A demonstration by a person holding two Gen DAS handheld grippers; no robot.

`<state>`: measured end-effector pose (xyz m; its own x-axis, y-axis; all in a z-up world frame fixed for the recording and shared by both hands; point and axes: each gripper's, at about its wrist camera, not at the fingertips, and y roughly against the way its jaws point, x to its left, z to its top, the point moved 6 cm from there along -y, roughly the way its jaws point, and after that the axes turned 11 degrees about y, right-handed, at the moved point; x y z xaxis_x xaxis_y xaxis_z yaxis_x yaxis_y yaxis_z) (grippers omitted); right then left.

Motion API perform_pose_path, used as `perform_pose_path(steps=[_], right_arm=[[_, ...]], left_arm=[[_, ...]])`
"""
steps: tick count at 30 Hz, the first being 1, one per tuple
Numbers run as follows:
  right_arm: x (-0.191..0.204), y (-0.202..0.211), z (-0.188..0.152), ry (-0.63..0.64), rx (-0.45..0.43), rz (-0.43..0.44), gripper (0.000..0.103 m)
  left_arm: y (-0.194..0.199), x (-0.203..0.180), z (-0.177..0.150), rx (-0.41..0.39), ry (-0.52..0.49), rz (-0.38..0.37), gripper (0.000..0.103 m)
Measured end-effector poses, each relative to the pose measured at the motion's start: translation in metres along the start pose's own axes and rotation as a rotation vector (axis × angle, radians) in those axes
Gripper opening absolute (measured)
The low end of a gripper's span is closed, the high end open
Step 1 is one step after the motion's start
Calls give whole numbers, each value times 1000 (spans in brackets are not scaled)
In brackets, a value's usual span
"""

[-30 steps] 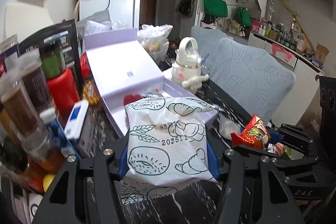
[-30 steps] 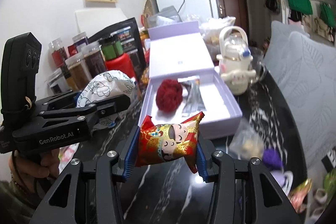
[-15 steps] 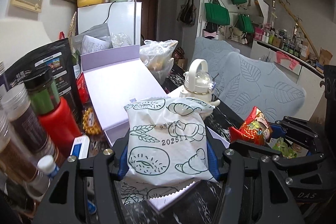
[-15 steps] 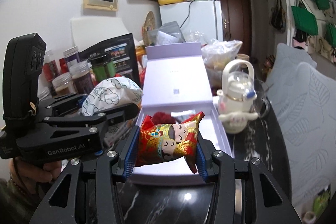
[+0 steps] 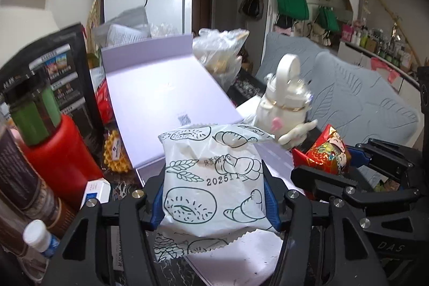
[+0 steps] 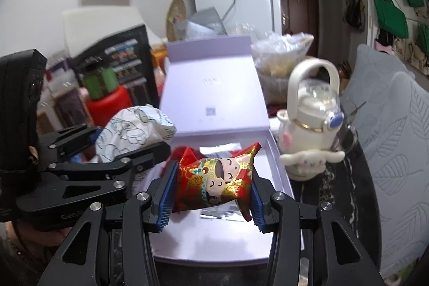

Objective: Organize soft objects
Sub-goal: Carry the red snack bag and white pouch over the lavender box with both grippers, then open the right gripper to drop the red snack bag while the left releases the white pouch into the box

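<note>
Both my tongs have carried forward over the lavender box (image 6: pixel 276 152). Left gripper (image 5: pixel 214 201) clamps the bread bag (image 5: pixel 214 178); right gripper (image 6: pixel 211 192) clamps the red snack pouch (image 6: pixel 217 178). Already inside: something red, a foil packet, I think. Both releases remain.

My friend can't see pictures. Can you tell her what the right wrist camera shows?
The right gripper holds a red and gold snack packet between its jaws, above an open lilac box on a cluttered table. To the left, the left gripper holds a white bread bag. A white kettle stands to the right of the box.
</note>
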<state>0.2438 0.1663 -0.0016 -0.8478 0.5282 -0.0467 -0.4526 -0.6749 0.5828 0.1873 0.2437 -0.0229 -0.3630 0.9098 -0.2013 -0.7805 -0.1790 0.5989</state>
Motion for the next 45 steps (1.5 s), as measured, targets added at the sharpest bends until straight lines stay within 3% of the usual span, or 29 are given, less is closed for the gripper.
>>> perform_pose_path(steps=[16, 24, 31, 35, 45], right_arm=[[-13, -49, -38, -49, 118, -11, 47], [-11, -60, -45, -44, 162, -32, 50], [-20, -59, -45, -55, 173, -83, 68], [-24, -54, -44, -77, 163, -92, 68], [-27, -32, -32, -88, 129, -131, 68]], left_arm=[[-56, 9, -34, 155, -37, 65, 57], [-63, 14, -37, 172, -43, 114, 57], [-69, 17, -37, 208, -22, 116, 59], [-67, 17, -36, 200, -26, 140, 65], [-45, 11, -24, 153, -15, 124, 66]])
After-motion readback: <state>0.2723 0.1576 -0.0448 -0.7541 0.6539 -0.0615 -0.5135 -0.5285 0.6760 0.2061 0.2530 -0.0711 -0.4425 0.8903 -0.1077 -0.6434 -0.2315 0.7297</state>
